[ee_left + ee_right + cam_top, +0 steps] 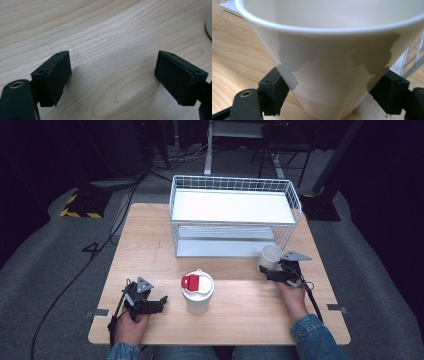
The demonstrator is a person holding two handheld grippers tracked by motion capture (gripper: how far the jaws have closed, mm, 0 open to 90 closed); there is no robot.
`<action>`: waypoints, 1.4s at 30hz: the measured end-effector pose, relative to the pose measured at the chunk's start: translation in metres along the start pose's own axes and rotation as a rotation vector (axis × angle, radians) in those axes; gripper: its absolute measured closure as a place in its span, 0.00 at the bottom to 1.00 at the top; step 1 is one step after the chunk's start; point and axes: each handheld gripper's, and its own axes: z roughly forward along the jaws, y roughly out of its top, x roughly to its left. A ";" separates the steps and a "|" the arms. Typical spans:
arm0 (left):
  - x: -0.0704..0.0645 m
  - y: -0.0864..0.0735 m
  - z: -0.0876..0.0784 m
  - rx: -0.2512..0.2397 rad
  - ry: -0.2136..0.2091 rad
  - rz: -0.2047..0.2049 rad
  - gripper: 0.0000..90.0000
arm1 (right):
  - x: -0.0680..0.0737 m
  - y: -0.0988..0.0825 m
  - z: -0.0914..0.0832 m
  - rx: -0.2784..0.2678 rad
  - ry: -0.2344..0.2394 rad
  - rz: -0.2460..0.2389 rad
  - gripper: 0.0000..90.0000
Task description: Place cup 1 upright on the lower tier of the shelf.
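Fingers on the right gripper [329, 96] are clamped on the lower, narrow part of a white cup [332, 50], one pad [274, 92] on each side, and the cup looks tilted. In the high view that cup [270, 256] sits out at the right of the wooden table [150, 245], just in front of the white wire shelf rack [232, 215], with the right gripper [275, 274] coming at it from the near side.

Left gripper [159, 302] is doing nothing useful right now: jaws spread wide, nothing between them, only bare wood underneath in its own view. It's parked near the front left, just beside the white lidded tumbler [198, 292] with the red flip tab [190, 281].

What I'd worry about: the cup is tapered and smooth, and the grip is down low where it's skinniest. My guess is it could squirt out of the pads or swing over once lifted, since most of the cup sits above the pinch. Also, the rack's wire front is right there, so a careless lift toward the shelf could clip the rim on the wires.
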 end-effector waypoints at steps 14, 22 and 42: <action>0.000 0.000 0.000 0.000 0.000 0.000 0.16 | 0.007 0.018 -0.004 -0.005 0.010 -0.029 0.26; 0.000 0.000 0.000 0.000 0.000 0.000 0.16 | 0.016 0.042 -0.001 -0.020 0.023 -0.067 0.26; 0.000 0.000 0.000 0.000 0.000 0.000 0.16 | 0.035 0.082 0.022 -0.028 0.086 -0.118 0.26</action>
